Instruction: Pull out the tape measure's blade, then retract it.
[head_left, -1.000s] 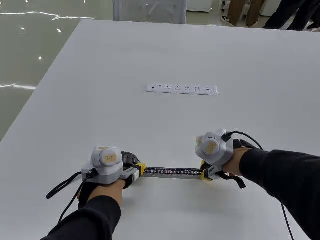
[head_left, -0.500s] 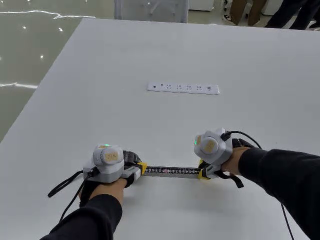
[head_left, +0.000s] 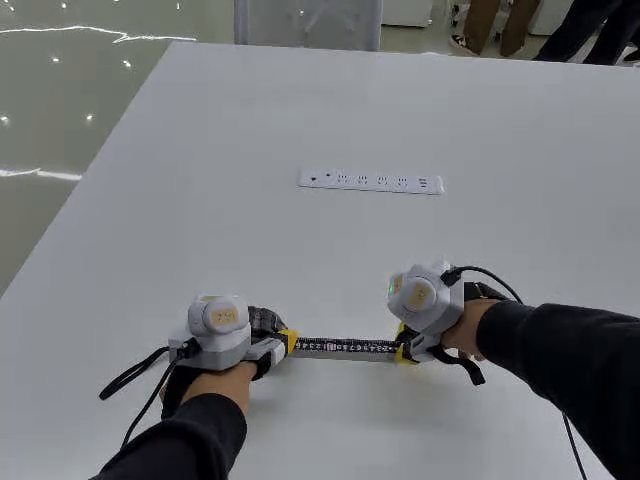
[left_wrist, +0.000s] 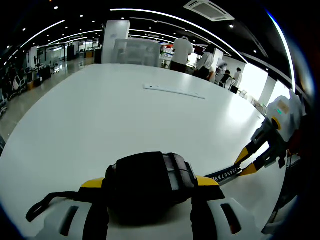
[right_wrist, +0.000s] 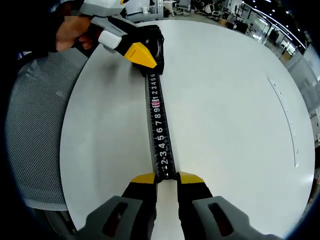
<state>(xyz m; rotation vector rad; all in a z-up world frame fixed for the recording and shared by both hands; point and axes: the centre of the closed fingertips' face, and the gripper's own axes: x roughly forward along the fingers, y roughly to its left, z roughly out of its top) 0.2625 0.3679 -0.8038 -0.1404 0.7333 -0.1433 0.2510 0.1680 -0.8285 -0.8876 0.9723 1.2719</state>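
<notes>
My left gripper (head_left: 280, 341): jaws clamped around the black tape measure case (left_wrist: 149, 186), near the front edge of the white desk (head_left: 300, 110). My right gripper (right_wrist: 166, 178): jaws pinched on the tip of the dark numbered blade (right_wrist: 158, 120), which runs straight between both grippers.

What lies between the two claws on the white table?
The tape measure's numbered blade: in the right gripper view it runs from the case held in the left claw to the right claw, shut on its tip.
</notes>
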